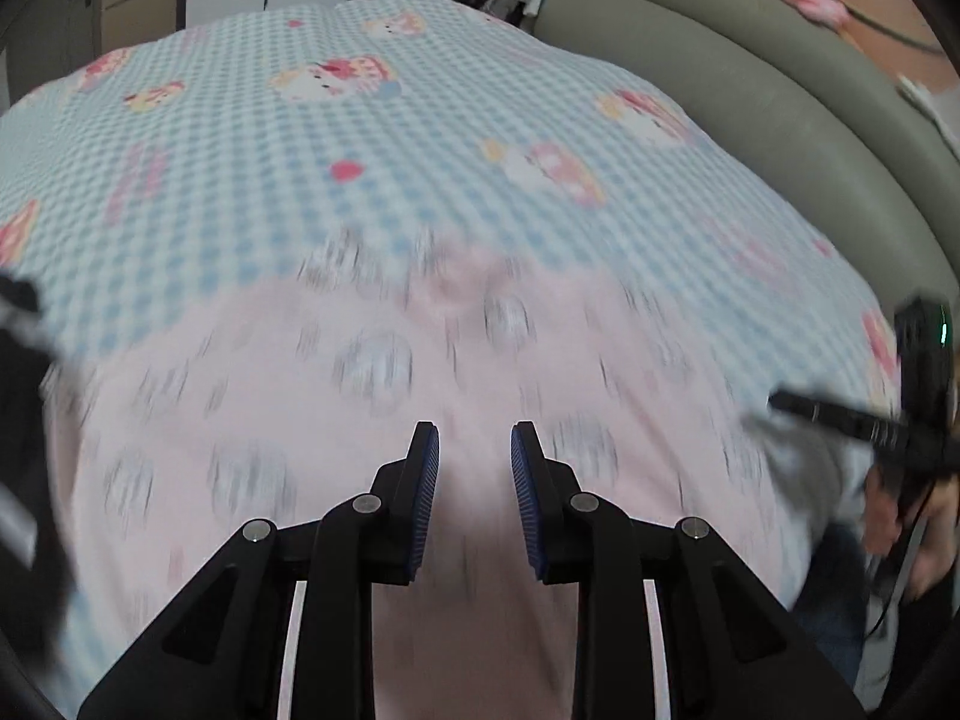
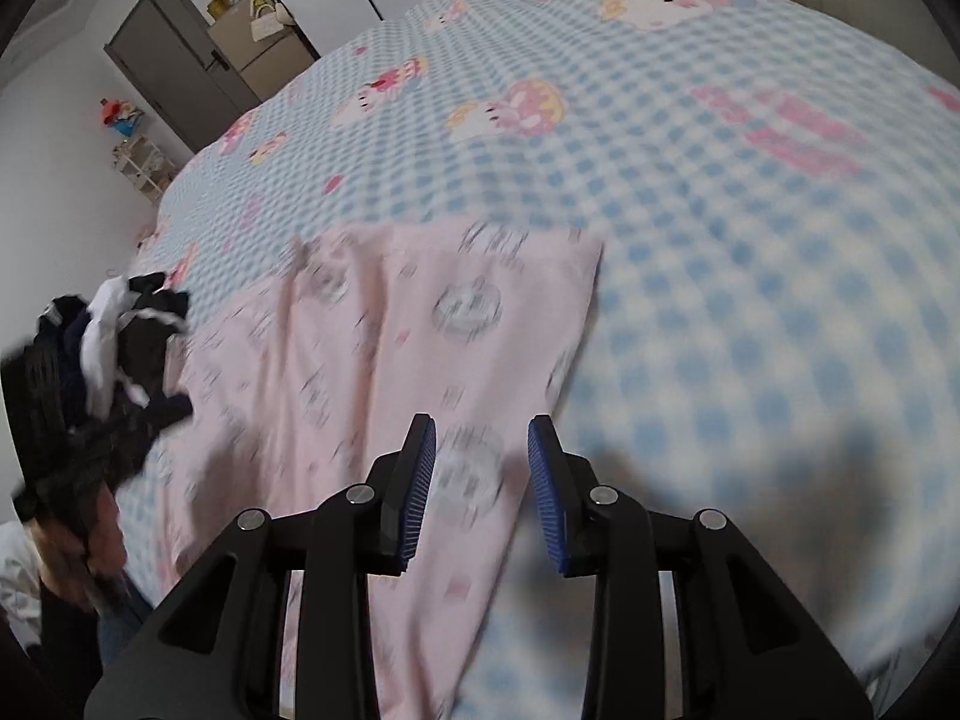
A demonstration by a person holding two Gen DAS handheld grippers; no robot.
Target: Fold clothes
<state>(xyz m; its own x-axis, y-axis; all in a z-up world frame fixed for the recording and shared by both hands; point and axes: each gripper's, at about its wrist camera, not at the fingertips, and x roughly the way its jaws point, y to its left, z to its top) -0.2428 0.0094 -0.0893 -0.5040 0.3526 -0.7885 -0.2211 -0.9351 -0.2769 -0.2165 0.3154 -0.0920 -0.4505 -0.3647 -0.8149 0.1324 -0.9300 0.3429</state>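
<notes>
On checked bedspread [image 2: 750, 300], pale pink printed garment [image 2: 384, 348], rumpled.

Both views motion-blurred. Pink garment [image 1: 420, 396]: print smeared, motifs unreadable; near end runs under left gripper [image 1: 474, 468] and off btm edge. Garment in right wrist view [image 2: 384, 360] also cut at btm edge behind right gripper [image 2: 482, 462] linkage. Checked bedsheet [image 2: 750, 276] right of garment: pink lettering too blurred to read. Dark/white clothes pile [image 2: 114, 348] left of garment, clipped by frame edge, items can't be told apart. Hand [image 1: 912, 516] right of garment, mostly hidden behind black device, cut by frame edge
</notes>
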